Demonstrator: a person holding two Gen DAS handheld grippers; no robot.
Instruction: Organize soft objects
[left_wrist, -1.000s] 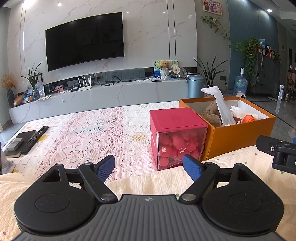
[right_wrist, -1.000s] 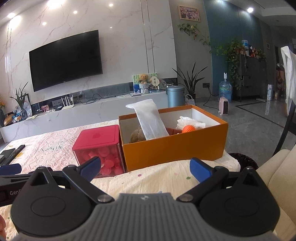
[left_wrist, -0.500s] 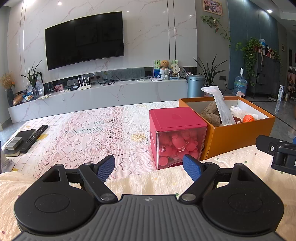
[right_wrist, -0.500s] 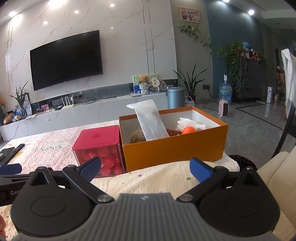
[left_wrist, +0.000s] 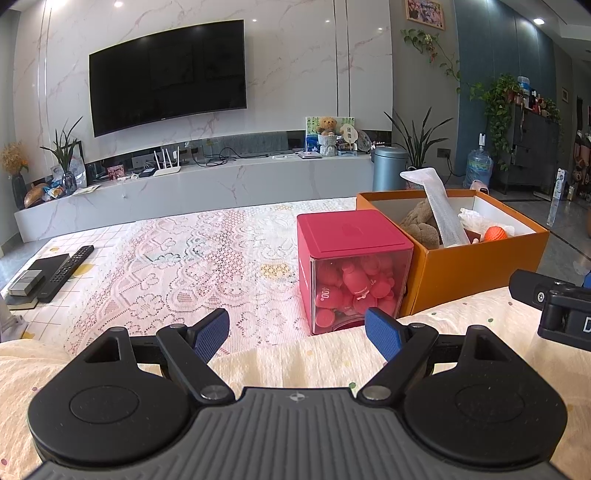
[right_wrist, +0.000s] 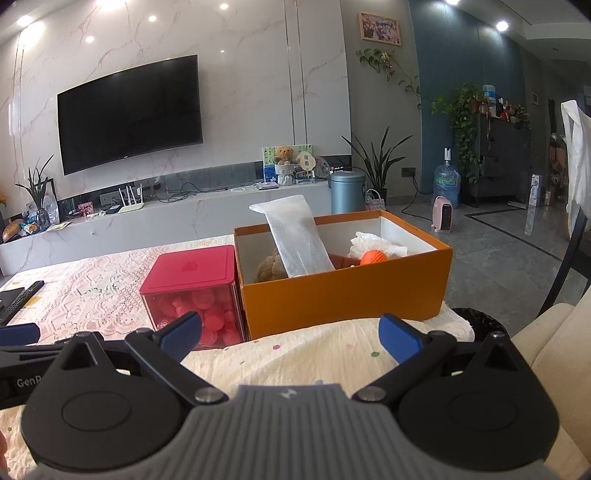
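Note:
An open orange box (left_wrist: 476, 262) (right_wrist: 343, 295) stands on the lace-covered table. Inside it lie a brown plush toy (left_wrist: 421, 229) (right_wrist: 271, 267), a white foam sheet (left_wrist: 441, 210) (right_wrist: 299, 240) sticking up, crumpled white plastic (right_wrist: 373, 243) and an orange ball (left_wrist: 495, 233) (right_wrist: 373, 256). A red-lidded clear cube (left_wrist: 354, 266) (right_wrist: 195, 291) full of pink soft pieces touches the box's left side. My left gripper (left_wrist: 297, 334) is open and empty in front of the cube. My right gripper (right_wrist: 290, 338) is open and empty in front of the box.
A cream dotted cloth (left_wrist: 303, 358) (right_wrist: 314, 358) lies under both grippers at the table's near edge. Remote controls (left_wrist: 64, 271) rest at the table's left edge. A TV wall and low console (left_wrist: 207, 181) stand behind; a cream chair (right_wrist: 554, 354) is at right.
Both grippers have stayed open. The views have barely shifted; nothing on the table has moved.

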